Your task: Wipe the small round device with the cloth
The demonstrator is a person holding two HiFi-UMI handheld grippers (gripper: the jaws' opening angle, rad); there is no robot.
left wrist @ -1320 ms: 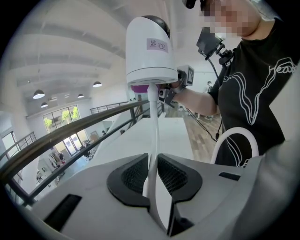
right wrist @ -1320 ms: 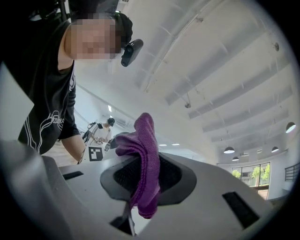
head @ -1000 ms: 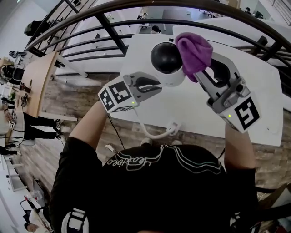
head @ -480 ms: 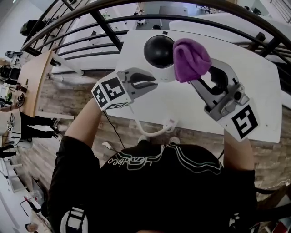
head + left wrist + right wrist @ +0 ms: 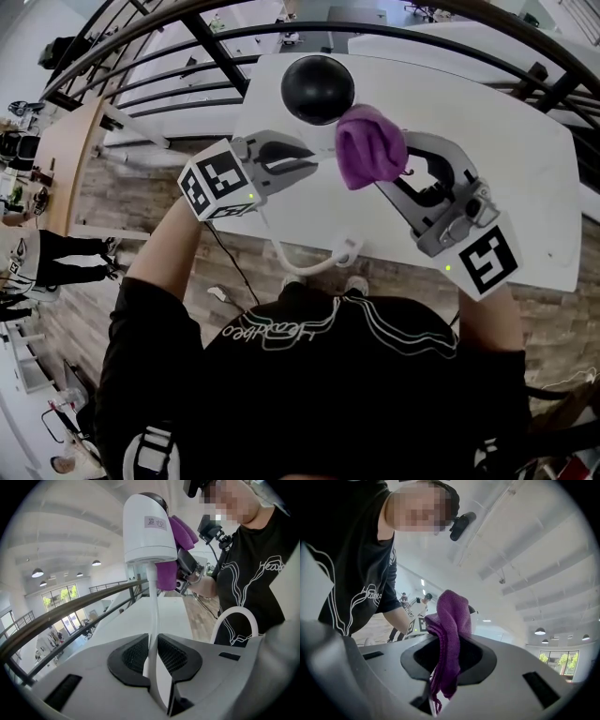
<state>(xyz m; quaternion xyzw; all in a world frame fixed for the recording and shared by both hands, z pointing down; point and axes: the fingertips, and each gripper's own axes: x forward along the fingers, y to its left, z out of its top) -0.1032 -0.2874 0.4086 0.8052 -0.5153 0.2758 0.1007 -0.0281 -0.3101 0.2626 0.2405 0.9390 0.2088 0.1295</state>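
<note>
Holds the small round white plastic device (image 5: 145,527), black dome (image 5: 319,89) uppermost, above the white table (image 5: 487,150) by its white cable (image 5: 152,611), clenched between the left fingers (image 5: 133,658). Grips the bunched purple fabric cloth (image 5: 450,620) in the right fingers (image 5: 474,658), laid against the device's right-hand side. Expect strokes around the body's long axis; note railings (image 5: 216,56), wooden floor (image 5: 122,202) beyond.

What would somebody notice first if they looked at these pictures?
The fluffy purple cloth jumps out: the right gripper pinches it close beside the small round device with a shiny black dome and white body, over the white table. The left gripper clamps the device's thin white cable.
</note>
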